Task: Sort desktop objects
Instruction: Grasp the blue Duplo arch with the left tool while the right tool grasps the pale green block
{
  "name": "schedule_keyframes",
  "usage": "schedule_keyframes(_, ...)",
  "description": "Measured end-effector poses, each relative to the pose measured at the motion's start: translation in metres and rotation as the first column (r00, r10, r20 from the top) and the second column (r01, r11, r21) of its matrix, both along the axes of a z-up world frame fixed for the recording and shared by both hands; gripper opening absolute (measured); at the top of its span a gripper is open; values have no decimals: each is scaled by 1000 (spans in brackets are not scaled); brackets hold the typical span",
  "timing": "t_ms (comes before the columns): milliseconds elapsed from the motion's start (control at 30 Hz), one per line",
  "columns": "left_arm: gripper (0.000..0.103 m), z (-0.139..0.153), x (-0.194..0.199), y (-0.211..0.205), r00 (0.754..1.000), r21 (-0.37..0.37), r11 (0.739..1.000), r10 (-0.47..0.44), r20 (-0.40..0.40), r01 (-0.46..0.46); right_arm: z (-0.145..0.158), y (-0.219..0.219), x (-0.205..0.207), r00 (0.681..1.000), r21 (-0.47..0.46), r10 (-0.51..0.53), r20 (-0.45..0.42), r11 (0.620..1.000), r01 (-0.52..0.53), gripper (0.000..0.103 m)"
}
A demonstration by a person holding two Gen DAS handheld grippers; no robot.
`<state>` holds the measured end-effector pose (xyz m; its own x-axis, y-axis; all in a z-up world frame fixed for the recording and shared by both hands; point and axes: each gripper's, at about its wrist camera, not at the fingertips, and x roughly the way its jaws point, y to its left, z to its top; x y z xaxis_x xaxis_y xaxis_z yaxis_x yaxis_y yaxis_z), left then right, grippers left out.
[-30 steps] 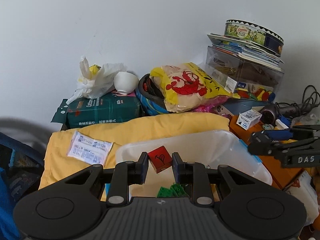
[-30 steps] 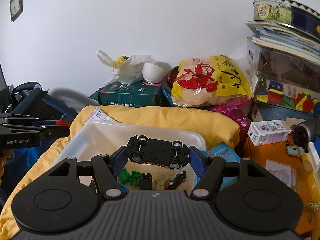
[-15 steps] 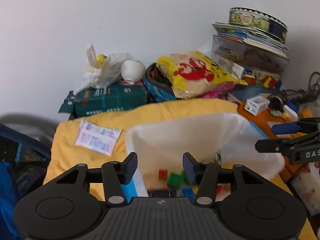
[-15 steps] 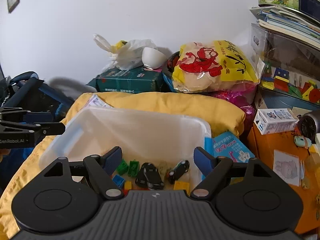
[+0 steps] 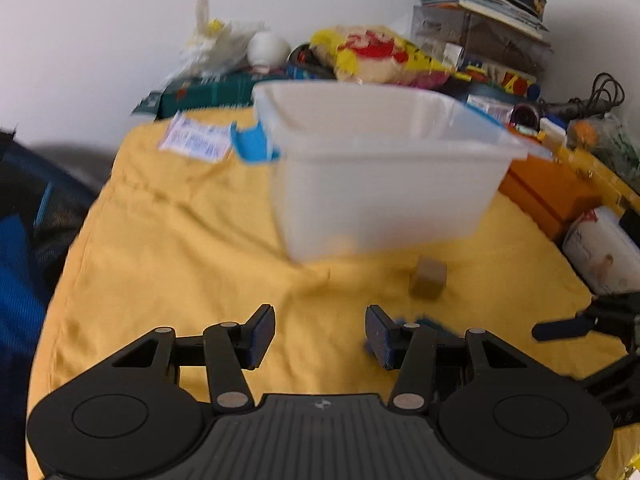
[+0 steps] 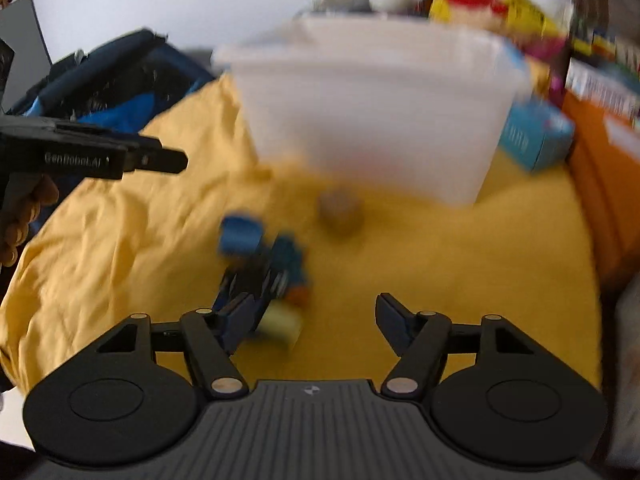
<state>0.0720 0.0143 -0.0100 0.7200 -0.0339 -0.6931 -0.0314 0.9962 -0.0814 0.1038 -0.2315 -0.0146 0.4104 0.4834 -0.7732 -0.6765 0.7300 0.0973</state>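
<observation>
1. Both of our grippers have dropped low over the yellow cloth (image 5: 172,248) since a second ago; back then the left one pinched a red block and the right one carried a black toy car above the bin, and now neither holds anything.
2. Our left gripper (image 5: 320,334) stands about half open, jaws apart with only cloth between them.
3. Our right gripper (image 6: 316,320) is wide, and its jaws are closing with nothing clamped; a pale yellow block (image 6: 280,322) lies just inside its left finger at 9 o'clock.
4. The clear plastic bin (image 5: 384,168) sits on the cloth at 12 o'clock from both grippers; motion blur hides its contents.
5. A brown block (image 6: 340,214) rests on the cloth just in front of the bin, at 1 o'clock from the left gripper.
6. A cluster of toys lies at 10 o'clock from the right gripper: a blue block (image 6: 240,234) and a dark blue toy (image 6: 272,272), too smeared to identify.
7. In the right wrist view the left gripper reaches in from 9 o'clock, with a hand (image 6: 24,216) below it.
8. A blue box (image 6: 536,138) lies beside the bin at 2 o'clock.
9. A paper packet (image 5: 196,142) lies on the cloth at 11 o'clock in the left view.
</observation>
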Motion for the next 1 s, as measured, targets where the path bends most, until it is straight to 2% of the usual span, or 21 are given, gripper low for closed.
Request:
schedule_keyframes(133, 54, -8, -14, -1, 1000, -11, 1000, 4, -21, -4, -15, 15, -16, 999, 4, -23, -38, 1000, 24, 76)
schedule_keyframes(300, 54, -6, -23, -6, 1000, -2, 1000, -8, -14, 8, -25, 35, -19, 999, -26, -37, -5, 999, 37, 76)
schedule_keyframes(333, 54, -6, -24, -5, 1000, -6, 1000, -6, -13, 6, -26, 37, -18, 999, -21, -28, -14, 999, 28, 71)
schedule_keyframes(367, 54, -6, -26, -6, 1000, -8, 1000, -3, -12, 3, -27, 36, -19, 1000, -17, -16, -14, 1000, 16, 63)
schedule_keyframes(433, 54, -7, -29, -6, 1000, -6, 1000, -1, -12, 1, -20, 38, -23, 999, 21, 48, -10, 999, -47, 54)
schedule_keyframes(500, 54, -9, -31, -6, 1000, -8, 1000, -1, -19, 1, -11, 42, -34, 992, 42, 122, 28, 991, -123, 54)
schedule_keyframes(567, 54, -12, -33, -6, 1000, -10, 1000, 0, -28, 0, -6, 43, -41, 986, 36, 158, 59, 986, -160, 62)
schedule_keyframes(700, 54, -19, -35, -11, 998, -20, 999, -26, -51, 25, -12, 33, -37, 993, -20, 89, 79, 996, -88, 62)
schedule_keyframes(833, 54, -26, -38, -32, 989, -52, 991, -130, -70, 126, -17, 23, -30, 998, -20, 37, 54, 999, -36, 60)
schedule_keyframes(933, 54, -38, -35, -52, 978, -28, 983, -186, -94, 184, -18, 18, -30, 998, -28, 34, 58, 999, -32, 60)
schedule_keyframes(1000, 54, -50, -28, -59, 979, 2, 986, -164, -118, 166, -18, 13, -31, 998, -34, 25, 60, 999, -23, 60)
